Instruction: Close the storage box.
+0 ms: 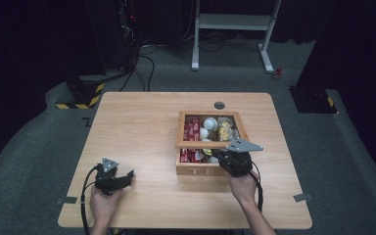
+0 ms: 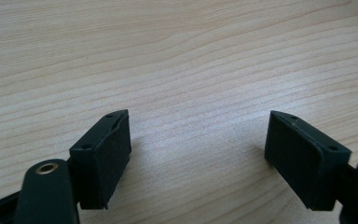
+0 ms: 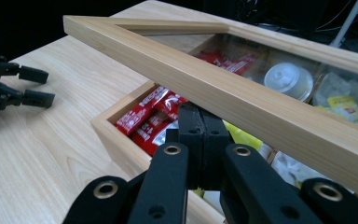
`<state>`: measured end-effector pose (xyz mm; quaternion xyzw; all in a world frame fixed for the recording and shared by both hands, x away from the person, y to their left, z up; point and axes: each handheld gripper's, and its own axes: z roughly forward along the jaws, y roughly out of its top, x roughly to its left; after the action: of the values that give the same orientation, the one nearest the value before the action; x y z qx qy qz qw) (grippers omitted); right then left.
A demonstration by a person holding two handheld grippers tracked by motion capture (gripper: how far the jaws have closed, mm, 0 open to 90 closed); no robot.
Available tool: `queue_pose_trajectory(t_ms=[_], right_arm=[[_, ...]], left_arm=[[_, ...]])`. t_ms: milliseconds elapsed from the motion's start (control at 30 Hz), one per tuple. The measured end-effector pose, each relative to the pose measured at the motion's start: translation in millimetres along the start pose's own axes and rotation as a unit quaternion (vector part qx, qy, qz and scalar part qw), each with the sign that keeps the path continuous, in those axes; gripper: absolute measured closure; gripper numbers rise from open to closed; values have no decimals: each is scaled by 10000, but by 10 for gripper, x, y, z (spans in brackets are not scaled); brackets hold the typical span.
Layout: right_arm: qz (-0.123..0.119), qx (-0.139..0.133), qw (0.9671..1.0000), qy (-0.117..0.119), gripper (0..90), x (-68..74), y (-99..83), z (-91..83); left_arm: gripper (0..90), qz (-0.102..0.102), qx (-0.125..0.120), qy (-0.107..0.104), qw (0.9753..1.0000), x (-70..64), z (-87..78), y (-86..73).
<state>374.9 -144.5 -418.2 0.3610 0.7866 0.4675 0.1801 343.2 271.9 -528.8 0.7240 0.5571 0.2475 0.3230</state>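
High view: right gripper (image 1: pixel 227 157) sits under the box's lifted lid (image 1: pixel 210 144), jaws pressed together, seemingly propping it. Left gripper (image 2: pixel 198 149) rests low on the table (image 1: pixel 142 127), jaws spread wide.

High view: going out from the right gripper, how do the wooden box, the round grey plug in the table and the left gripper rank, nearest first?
Measured from the right gripper:
1. Wooden box, right at its jaws, by the front edge.
2. Round grey plug, beyond the box, near the table's far edge.
3. Left gripper, well off to the left, near the front edge.
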Motion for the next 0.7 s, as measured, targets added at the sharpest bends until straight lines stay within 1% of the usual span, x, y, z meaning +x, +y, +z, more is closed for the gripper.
queue_pose_trajectory(t_ms=[167, 333, 567, 700], right_arm=[[16, -40, 10000, -25, 898, -19, 54, -19], [75, -72, 9999, 23, 898, -60, 106, -26], [49, -92, 9999, 41, 897, -104, 184, -45], [76, -102, 9999, 52, 896, -130, 217, -53]], left_arm=[[226, 9, 4, 1, 10000, 0, 0, 1], [231, 42, 8, -15, 10000, -2, 0, 3], [228, 3, 10, -8, 10000, -21, 12, 14], [226, 25, 11, -27, 10000, -24, 16, 19]])
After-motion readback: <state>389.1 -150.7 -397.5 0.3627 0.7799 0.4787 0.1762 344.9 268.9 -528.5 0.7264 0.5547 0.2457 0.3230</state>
